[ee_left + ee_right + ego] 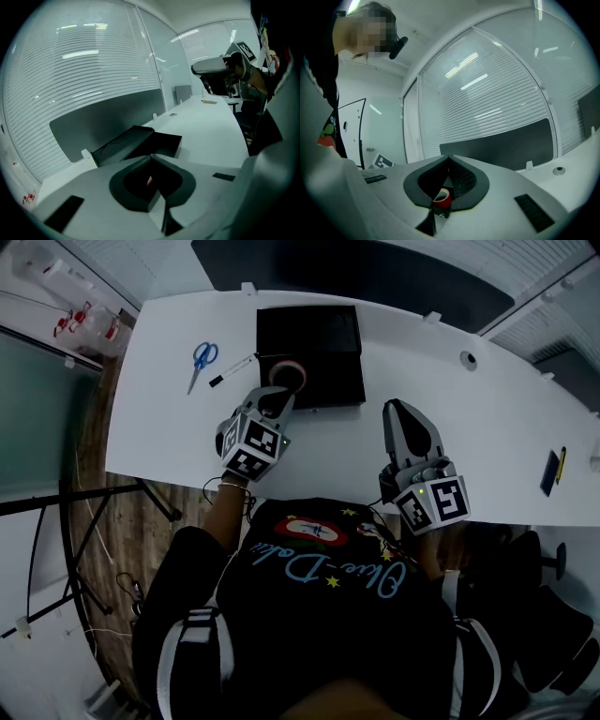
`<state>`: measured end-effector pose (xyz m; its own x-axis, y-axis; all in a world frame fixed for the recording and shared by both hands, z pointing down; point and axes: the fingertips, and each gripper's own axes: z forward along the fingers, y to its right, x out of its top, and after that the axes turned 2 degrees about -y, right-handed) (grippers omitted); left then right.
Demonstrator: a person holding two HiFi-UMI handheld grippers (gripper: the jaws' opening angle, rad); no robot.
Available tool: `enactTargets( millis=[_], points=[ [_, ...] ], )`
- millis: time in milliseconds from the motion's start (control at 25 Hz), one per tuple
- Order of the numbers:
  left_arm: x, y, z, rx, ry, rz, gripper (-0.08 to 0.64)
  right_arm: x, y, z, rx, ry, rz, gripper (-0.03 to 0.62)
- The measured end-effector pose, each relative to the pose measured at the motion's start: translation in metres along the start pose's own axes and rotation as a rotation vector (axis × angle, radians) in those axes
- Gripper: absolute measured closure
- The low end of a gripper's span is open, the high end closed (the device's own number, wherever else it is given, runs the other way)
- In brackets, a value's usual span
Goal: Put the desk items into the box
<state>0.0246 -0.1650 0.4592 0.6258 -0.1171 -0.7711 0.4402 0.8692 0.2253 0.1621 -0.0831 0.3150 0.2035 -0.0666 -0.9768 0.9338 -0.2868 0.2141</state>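
Left gripper (281, 397) clamped on the reddish tape roll (288, 374), jaws nearly together on its wall. In the left gripper view, only a red sliver between the pads. Roll over the near-left part of the open black box (328, 338), at the far middle of the white desk (441, 390); resting on the box floor or raised above it, not clear.

Left of the box, on the desk: blue-handled scissors (200, 359). Between them and the box, a marker pen (231, 370), one end just beside the box's left wall.

Right gripper (393, 409) over the desk's near part, well right of the box, jaws drawn together at the tips. Low in their gap, in the right gripper view, a small red roll shape (442, 197); pinched there or merely seen past them, impossible to tell.

At the desk's right end, a flat black item (549, 472) with a yellow strip (562, 465) just beside it.

Pale blue script across the black shirt (328, 573), upside down and too warped to read. Black-and-white square code patterns on both gripper cubes.
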Motion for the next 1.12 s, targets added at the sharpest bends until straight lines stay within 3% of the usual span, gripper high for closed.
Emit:
enactTargets(
  millis=[400,1120],
  points=[
    [0.005,-0.004,-0.025,0.066,0.038,-0.056,0.543,-0.005,-0.008,0.005,0.071,-0.006,0.012,0.589],
    [-0.005,0.000,-0.066,0.203,0.010,-0.102,0.541,-0.018,-0.022,0.004,0.185,-0.026,0.061,0.589]
  ],
)
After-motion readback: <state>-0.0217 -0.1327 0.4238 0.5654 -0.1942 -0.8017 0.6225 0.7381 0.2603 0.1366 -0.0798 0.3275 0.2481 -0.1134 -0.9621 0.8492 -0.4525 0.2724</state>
